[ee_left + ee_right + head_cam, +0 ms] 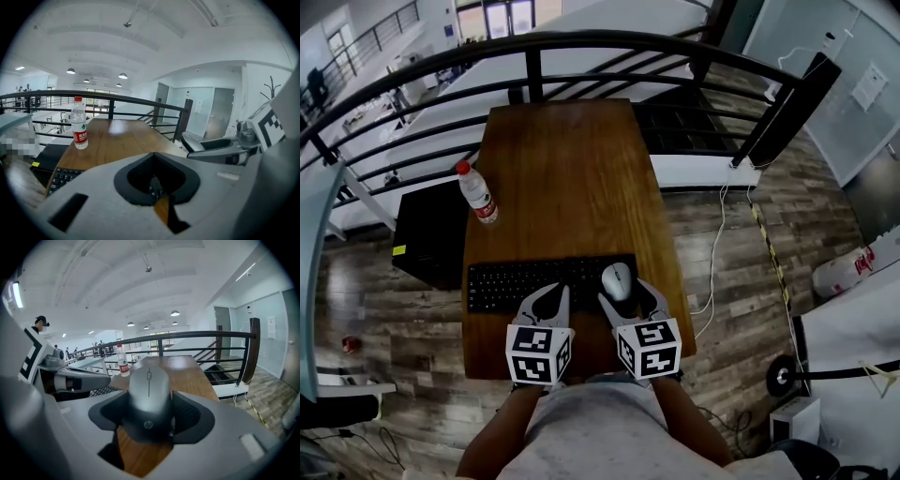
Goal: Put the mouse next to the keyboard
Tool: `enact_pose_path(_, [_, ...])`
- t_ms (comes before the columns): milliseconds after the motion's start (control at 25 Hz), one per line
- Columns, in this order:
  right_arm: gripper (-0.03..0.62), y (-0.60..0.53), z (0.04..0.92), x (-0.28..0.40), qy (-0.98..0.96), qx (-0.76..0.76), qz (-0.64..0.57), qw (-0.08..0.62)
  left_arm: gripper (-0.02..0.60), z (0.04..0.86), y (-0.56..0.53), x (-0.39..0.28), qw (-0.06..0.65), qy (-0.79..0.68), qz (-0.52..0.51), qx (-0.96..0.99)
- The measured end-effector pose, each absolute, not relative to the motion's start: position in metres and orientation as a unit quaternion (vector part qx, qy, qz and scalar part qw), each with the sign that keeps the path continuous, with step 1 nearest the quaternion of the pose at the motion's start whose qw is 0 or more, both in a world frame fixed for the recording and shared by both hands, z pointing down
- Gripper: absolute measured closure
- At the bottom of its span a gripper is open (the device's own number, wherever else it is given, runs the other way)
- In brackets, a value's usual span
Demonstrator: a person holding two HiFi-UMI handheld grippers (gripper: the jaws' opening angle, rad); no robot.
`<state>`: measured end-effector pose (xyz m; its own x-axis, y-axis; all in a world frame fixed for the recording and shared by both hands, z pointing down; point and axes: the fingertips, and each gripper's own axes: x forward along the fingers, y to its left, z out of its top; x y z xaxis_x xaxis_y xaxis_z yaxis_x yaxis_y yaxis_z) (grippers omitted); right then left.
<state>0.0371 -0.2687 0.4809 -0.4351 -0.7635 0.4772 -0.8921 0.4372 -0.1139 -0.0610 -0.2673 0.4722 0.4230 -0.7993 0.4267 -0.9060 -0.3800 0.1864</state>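
Note:
A grey mouse [618, 278] [149, 394] sits between the jaws of my right gripper [624, 294] [149, 430], which is shut on it. In the head view it overlaps the right end of the black keyboard [516, 282] [63, 177] [101, 391]. I cannot tell whether it touches the keys. The keyboard lies across the near part of the wooden table [562, 159]. My left gripper [549, 294] [157, 190] hovers over the keyboard's middle, shut with nothing in it. The two grippers are side by side near the table's front edge.
A water bottle with a red cap [476, 194] [79, 124] [122, 361] stands at the table's left edge, beyond the keyboard. A black railing [581, 42] curves behind the table. A black box [431, 234] sits on the floor to the left.

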Motion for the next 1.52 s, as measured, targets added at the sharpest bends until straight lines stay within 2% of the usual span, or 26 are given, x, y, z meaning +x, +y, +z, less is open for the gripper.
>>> enact_pose_path(880, [0.293,-0.315,0.561,0.142,-0.744,0.57,0.253,0.239,0.586,0.491,-0.305,-0.021,0.208,-0.5,0.145,0.828])
enact_pose_path(1520, [0.292,-0.338,0.616,0.171,-0.684,0.59,0.297,0.308,0.586,0.498,-0.319,-0.028,0.211,-0.508,0.155,0.821])
